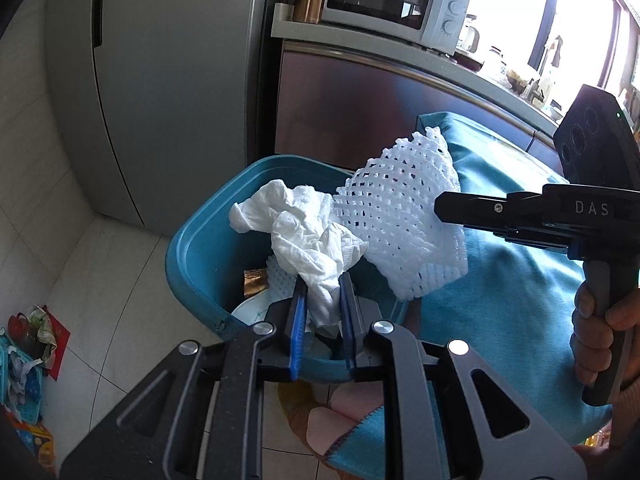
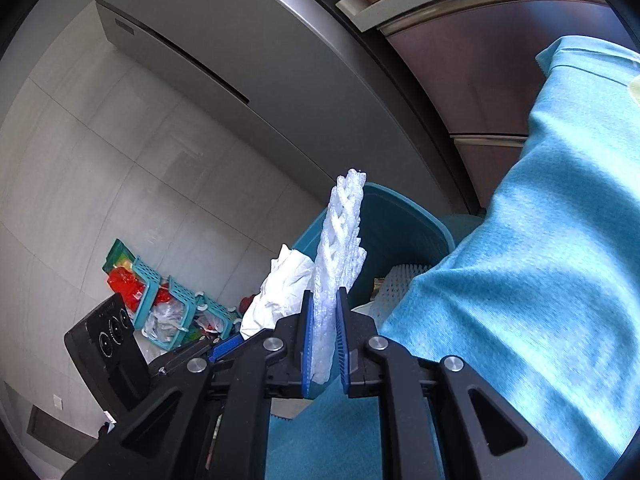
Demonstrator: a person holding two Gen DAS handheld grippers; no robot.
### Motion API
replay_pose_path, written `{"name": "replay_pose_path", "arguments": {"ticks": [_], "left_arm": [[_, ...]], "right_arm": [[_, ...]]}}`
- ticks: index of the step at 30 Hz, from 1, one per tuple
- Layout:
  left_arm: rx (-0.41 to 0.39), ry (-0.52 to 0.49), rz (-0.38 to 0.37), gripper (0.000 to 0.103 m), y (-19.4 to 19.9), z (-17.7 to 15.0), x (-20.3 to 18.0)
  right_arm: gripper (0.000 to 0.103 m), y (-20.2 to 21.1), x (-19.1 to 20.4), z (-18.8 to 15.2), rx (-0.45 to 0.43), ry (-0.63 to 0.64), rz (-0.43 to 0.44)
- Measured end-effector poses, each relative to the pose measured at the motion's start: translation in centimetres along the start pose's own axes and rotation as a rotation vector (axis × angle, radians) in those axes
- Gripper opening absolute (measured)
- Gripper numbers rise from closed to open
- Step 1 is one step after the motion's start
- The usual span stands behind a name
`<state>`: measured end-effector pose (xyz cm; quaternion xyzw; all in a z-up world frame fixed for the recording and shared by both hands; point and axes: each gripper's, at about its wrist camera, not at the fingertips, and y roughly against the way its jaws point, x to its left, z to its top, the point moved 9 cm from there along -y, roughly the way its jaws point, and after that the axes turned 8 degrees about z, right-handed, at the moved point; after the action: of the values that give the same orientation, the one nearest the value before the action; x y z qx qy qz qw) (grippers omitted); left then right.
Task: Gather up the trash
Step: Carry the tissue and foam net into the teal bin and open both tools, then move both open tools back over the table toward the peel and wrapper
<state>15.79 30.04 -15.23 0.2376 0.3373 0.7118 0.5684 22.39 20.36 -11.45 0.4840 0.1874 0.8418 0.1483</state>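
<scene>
My left gripper [image 1: 323, 280] is shut on a crumpled white tissue [image 1: 308, 236], which hangs above the open teal trash bin [image 1: 192, 240]. My right gripper [image 1: 440, 204] comes in from the right, shut on a white foam fruit net [image 1: 400, 216] held beside the tissue, over the bin's right rim. In the right wrist view the net [image 2: 340, 232] stands upright, pinched between the blue pads of the right gripper [image 2: 325, 294], with the tissue [image 2: 280, 284] and the left gripper [image 2: 228, 346] to its left and the bin [image 2: 384, 216] behind. The bin holds another foam net, a gold wrapper [image 1: 254, 284] and something white and round.
A teal cloth [image 1: 520, 280] covers the surface right of the bin. Behind stand a grey fridge [image 1: 172, 80] and a cabinet with a microwave [image 1: 392, 4] on top. Teal baskets [image 2: 168, 304] with bags and red items sit on the tiled floor. A hand [image 1: 596, 320] grips the right gripper's handle.
</scene>
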Motion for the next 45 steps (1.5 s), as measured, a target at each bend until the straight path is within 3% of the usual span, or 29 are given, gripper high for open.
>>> {"name": "replay_pose_path", "arguments": {"ticks": [4, 12, 17, 26, 32, 36, 45], "left_arm": [[0.018, -0.001, 0.005, 0.016, -1.5, 0.2, 0.1], [0.058, 0.04, 0.005, 0.029, -4.3, -0.6, 0.6], [0.073, 0.051, 0.001, 0.03, -5.0, -1.3, 0.7], [-0.008, 0.042, -0.012, 0.031, -1.6, -1.3, 0.2], [-0.102, -0.001, -0.06, 0.038, 2.7, -0.6, -2.2], [-0.16, -0.028, -0.072, 0.048, 5.2, -0.4, -4.3], [-0.168, -0.115, -0.214, 0.049, 8.0, -1.6, -11.5]], "right_arm": [[0.012, -1.0, 0.1, 0.2, 0.015, 0.011, -0.025], [0.02, -2.4, 0.9, 0.5, 0.027, 0.046, -0.047], [0.023, -2.2, 0.8, 0.3, 0.025, 0.052, -0.038], [0.034, 0.0, 0.9, -0.9, 0.016, 0.073, -0.028], [0.04, 3.4, 1.7, -2.0, -0.021, 0.13, -0.032], [0.045, 6.7, 1.7, -2.9, -0.057, 0.162, -0.046], [0.045, 17.0, -1.4, -6.0, -0.204, 0.156, -0.188]]}}
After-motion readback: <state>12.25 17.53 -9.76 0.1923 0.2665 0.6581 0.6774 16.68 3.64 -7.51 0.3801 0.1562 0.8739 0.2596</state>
